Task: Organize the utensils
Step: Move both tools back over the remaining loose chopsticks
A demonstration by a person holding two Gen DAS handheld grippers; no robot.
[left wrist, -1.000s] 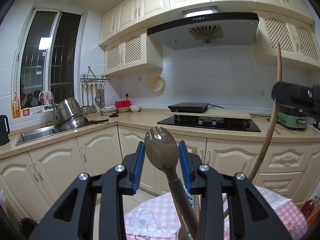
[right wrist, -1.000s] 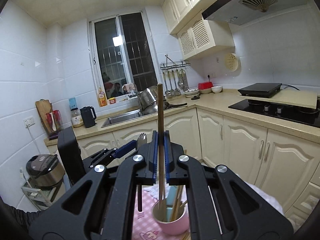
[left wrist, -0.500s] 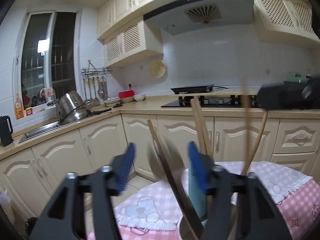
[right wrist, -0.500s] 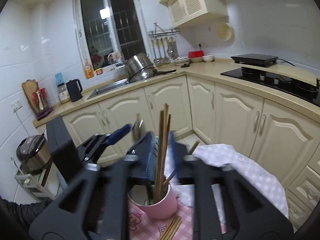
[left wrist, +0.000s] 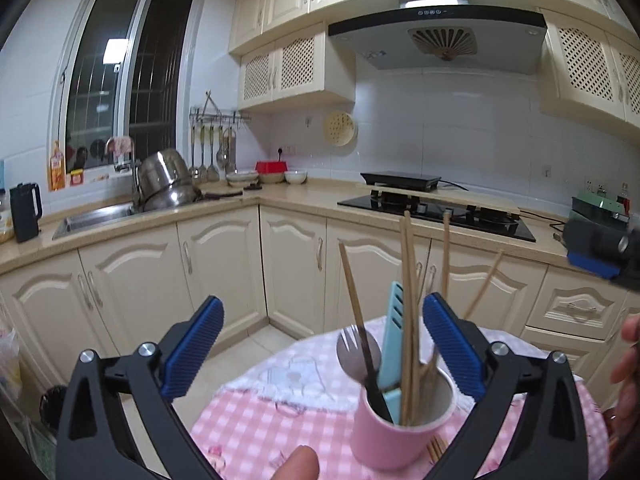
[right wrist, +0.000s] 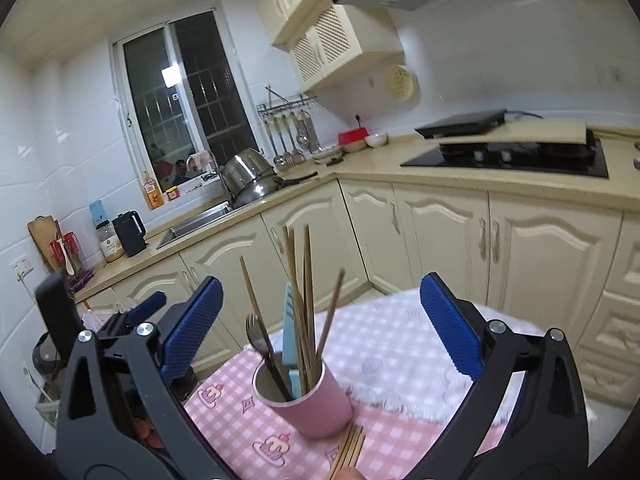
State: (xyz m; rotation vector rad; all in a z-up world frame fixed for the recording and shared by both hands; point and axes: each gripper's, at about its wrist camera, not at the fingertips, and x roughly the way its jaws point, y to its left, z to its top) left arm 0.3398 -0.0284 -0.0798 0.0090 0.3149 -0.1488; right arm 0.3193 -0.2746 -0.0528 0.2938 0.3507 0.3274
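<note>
A pink cup (left wrist: pixel 396 428) (right wrist: pixel 316 404) stands on a pink checked tablecloth (left wrist: pixel 256 420) (right wrist: pixel 400 344). In it stand a metal spork (left wrist: pixel 354 354) (right wrist: pixel 256 336), a light blue utensil (left wrist: pixel 390 344) (right wrist: pixel 288 332) and several wooden chopsticks (left wrist: pixel 408 300) (right wrist: pixel 306 292). My left gripper (left wrist: pixel 322 348) is open and empty, above and just behind the cup. My right gripper (right wrist: pixel 320 324) is open and empty over the cup. The right gripper also shows at the right edge of the left wrist view (left wrist: pixel 600 248). More chopsticks (right wrist: pixel 350 450) lie on the cloth beside the cup.
Cream cabinets (left wrist: pixel 224 272) run behind the table under a counter with a sink (left wrist: pixel 96 216), steel pots (left wrist: pixel 168 184) and a black hob (left wrist: pixel 436 212). A kettle (right wrist: pixel 130 234) stands at the left. Fingers (left wrist: pixel 628 364) show at the right edge.
The left gripper let go of the spork and the right let go of a chopstick; both now stand in the cup. Both grippers opened wide and drew back.
</note>
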